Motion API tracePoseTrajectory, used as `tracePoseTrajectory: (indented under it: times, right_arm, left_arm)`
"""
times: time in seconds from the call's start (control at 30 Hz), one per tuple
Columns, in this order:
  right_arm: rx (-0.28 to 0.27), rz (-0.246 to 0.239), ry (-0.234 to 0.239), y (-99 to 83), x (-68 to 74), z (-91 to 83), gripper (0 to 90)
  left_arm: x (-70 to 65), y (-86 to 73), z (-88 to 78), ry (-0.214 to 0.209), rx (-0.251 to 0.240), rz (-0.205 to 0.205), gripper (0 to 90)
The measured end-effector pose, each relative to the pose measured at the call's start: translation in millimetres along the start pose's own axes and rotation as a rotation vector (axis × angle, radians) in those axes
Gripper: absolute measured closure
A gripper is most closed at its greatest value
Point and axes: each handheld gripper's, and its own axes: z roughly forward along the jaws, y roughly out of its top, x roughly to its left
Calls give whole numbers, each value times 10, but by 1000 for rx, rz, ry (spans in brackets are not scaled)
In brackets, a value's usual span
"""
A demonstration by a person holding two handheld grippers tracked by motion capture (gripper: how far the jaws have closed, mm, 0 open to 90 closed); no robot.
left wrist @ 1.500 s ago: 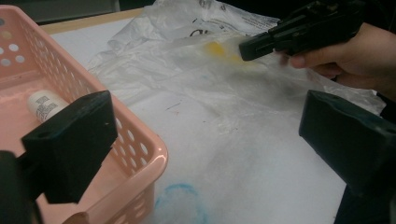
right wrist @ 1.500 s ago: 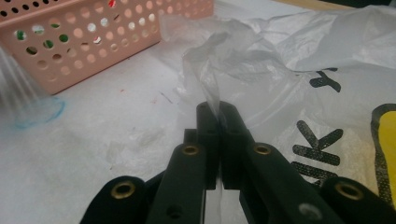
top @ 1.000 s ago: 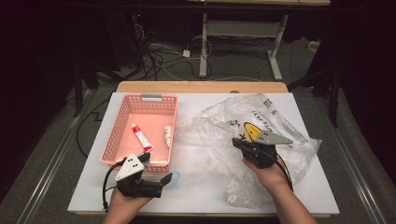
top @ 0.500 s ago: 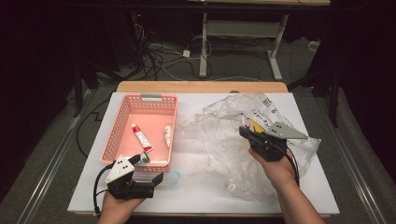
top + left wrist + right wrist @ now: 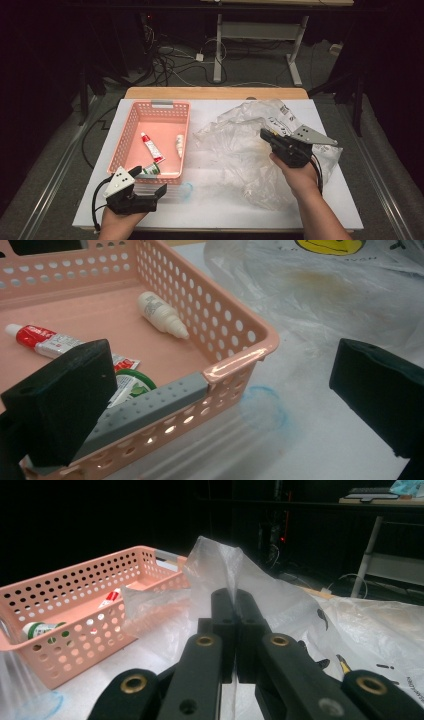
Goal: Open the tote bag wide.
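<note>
A crumpled clear plastic bag (image 5: 245, 150) lies on the right half of the white table (image 5: 220, 215). My right gripper (image 5: 266, 136) is shut on a raised fold of that bag (image 5: 220, 565), its jaws pressed together around the film. A pink perforated basket (image 5: 131, 129) stands at the left and holds a red-and-white tube (image 5: 151, 147), a small white bottle (image 5: 179, 145) and a green-capped item (image 5: 150, 170). My left gripper (image 5: 150, 192) hovers open by the basket's near corner (image 5: 240, 355), jaws wide apart with nothing between them.
A clear container with a blue rim (image 5: 184, 191) lies on the table just in front of the basket, seen too as a faint blue ring (image 5: 262, 407). A grey handle (image 5: 150, 407) runs along the basket's near rim. Cables and desk legs sit on the floor beyond.
My right gripper has moved a little farther away and to the right, pulling the bag fold up with it. The left gripper has drifted slightly left toward the near edge.
</note>
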Motion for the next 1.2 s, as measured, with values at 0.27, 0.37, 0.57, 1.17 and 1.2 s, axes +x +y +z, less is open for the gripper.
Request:
tracePoseTrajectory:
  times: [0.27,0.37,0.57,1.17,1.2]
  right_arm:
    - [7,-11,19,2,-27,4,900]
    - [6,-14,21,3,-25,4,900]
    - [9,-24,27,1,-21,11,900]
    - [15,-36,41,-20,-23,36,900]
    - [17,-38,41,-21,-24,40,900]
  left_arm:
    - [144,-11,-71,38,7,-33,0]
    - [204,-9,-97,55,6,-41,0]
    - [351,25,-116,90,7,-64,0]
    - [382,246,-25,78,-1,-81,0]
    - [378,282,-11,74,1,-76,0]
